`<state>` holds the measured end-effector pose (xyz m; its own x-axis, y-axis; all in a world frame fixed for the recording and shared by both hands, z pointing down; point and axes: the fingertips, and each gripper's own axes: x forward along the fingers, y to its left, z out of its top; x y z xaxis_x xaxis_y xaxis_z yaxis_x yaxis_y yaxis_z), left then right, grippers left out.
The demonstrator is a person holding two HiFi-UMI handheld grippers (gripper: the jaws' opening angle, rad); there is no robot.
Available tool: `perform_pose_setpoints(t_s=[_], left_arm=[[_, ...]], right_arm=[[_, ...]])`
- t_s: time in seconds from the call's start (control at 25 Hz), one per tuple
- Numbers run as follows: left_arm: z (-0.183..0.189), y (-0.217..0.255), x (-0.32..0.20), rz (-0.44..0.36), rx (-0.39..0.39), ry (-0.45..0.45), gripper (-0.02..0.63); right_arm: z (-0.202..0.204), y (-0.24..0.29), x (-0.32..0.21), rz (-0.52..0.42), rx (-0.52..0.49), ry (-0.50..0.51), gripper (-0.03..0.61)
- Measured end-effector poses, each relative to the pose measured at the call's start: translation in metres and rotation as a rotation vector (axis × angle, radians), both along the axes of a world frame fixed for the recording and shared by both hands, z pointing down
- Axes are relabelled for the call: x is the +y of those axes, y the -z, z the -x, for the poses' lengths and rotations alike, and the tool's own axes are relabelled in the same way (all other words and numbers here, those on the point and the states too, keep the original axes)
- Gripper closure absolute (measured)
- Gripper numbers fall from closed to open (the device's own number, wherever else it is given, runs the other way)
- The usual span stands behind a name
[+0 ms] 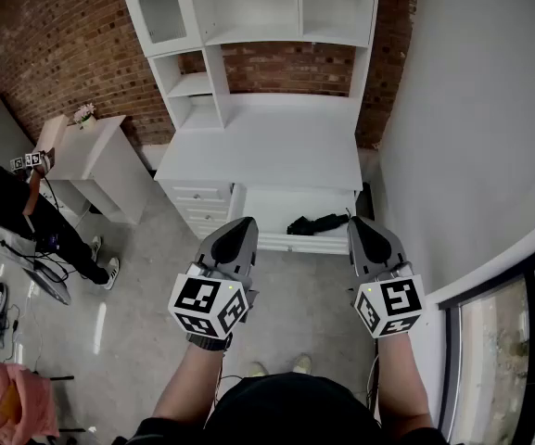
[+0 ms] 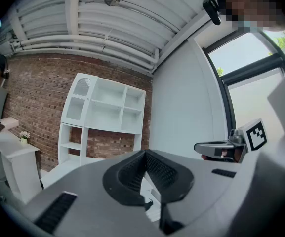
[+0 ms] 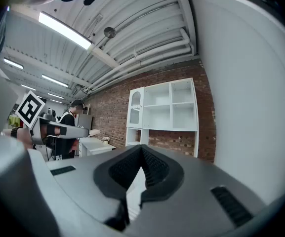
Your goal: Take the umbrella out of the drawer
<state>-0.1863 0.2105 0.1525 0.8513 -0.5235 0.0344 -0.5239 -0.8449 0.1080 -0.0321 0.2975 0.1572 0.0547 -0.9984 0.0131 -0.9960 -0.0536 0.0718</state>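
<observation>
Two grippers are held level, side by side above the floor; the left gripper (image 1: pixel 241 223) has its jaws pressed together with nothing between them; the right gripper (image 1: pixel 360 222) is likewise closed and empty; neither touches anything. In the head view the umbrella (image 1: pixel 315 222) shows between the two tips, at three o'clock of the left and nine o'clock of the right, though it lies lower and further off, in the open drawer (image 1: pixel 290 202) under the white desk (image 1: pixel 267 146); it rests toward the drawer's front, apart from both grippers. It is black and folded short, its fabric loosely bunched; I judge it light, soft and rather slippery over the canopy, stiff only along the shaft inside; a pinch on loose cloth alone might let it sag or unfurl. The firmer hold looks to be across the middle of the bundle, squeezing the shaft, or at the handle end, which I cannot pick out; the jaws would need to open first. At twelve o'clock beyond the desk stands the shelf unit (image 1: pixel 248 7).
</observation>
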Motion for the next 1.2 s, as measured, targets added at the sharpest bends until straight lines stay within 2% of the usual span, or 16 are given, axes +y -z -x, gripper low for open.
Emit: perform_pose_setpoints(t_s=[0.48,0.76,1.2], left_arm=[[-0.033,0.001,0.011,-0.029,-0.02,0.037,0.607],[-0.047,-0.01,0.009,-0.031,-0.041,0.033,0.607],[-0.07,-0.038,-0.041,-0.011,-0.044,-0.009,0.607]], right_arm=[[-0.037,0.001,0.011,-0.044,-0.028,0.055,0.574],[-0.047,-0.015,0.007,-0.032,-0.056,0.073,0.574],[-0.058,-0.041,-0.04,0.01,-0.038,0.054,0.574]])
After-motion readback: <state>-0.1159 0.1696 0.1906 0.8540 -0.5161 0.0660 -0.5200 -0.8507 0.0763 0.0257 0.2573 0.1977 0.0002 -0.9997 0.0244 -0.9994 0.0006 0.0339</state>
